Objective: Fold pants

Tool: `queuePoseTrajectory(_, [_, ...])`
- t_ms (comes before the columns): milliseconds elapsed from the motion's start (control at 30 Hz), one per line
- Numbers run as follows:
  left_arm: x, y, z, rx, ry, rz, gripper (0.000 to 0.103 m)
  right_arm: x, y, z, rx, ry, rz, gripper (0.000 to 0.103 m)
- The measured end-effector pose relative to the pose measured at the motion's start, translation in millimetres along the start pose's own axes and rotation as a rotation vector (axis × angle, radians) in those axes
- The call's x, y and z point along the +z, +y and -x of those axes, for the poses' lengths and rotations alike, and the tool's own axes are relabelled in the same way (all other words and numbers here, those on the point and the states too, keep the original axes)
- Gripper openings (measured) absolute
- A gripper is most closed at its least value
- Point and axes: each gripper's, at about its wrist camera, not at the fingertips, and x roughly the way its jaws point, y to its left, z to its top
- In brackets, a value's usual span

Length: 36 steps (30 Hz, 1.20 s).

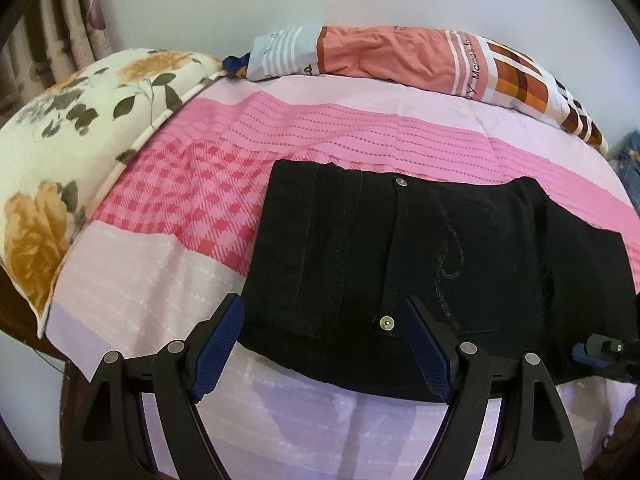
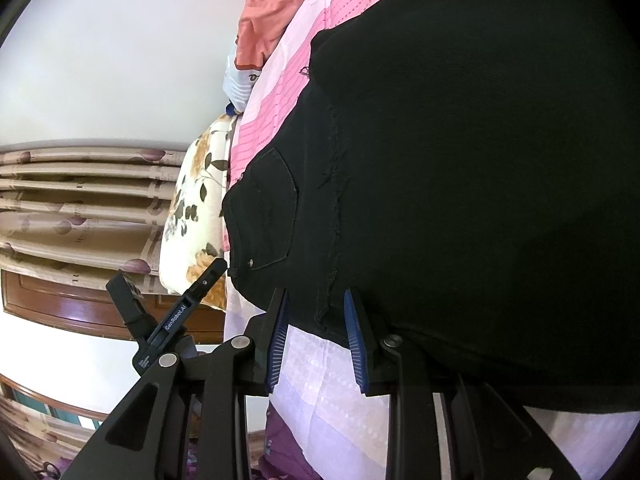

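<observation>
Pants, black denim with rivets and pocket stitching, lie folded flat at the bed's near edge on a pink checked sheet. Left claw hovers spread wide over their near hem, pinching nothing. Right claw stands narrowly parted astride the frayed hem; whether its pads press the cloth I cannot tell. "GenRobot.AI" marks the left claw's arm; "Mamas" shows on the far pillow.

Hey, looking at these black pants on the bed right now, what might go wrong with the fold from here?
1. The left gripper stands open over the pants, so that side may lag.
2. The right gripper straddles only a frayed edge, which might slip.
3. The pants lie near the bedspread edge and could slide off.
</observation>
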Motion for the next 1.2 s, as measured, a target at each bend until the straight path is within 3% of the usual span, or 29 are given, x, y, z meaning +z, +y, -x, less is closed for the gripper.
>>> queuePoseTrajectory(533, [-3,2,-4,0.020,0.013,-0.009,0.080,0,11,-5,-0.076,-0.011,0.017,0.025])
queuePoseTrajectory(867, [1,15,-6,-0.017,0.050,0.047,0.080,-5,23,-6,-0.136,-0.065,0.083,0.031])
queuePoseTrajectory(1000, [3,39,-5,-0.109,0.091,0.152,0.080,-9,34,-7,-0.176,-0.063,0.168,0.041])
queuePoseTrajectory(1200, [-12,101,-6,-0.287,0.144,0.348,0.080,-13,52,0,-0.158,-0.089,0.266,0.044])
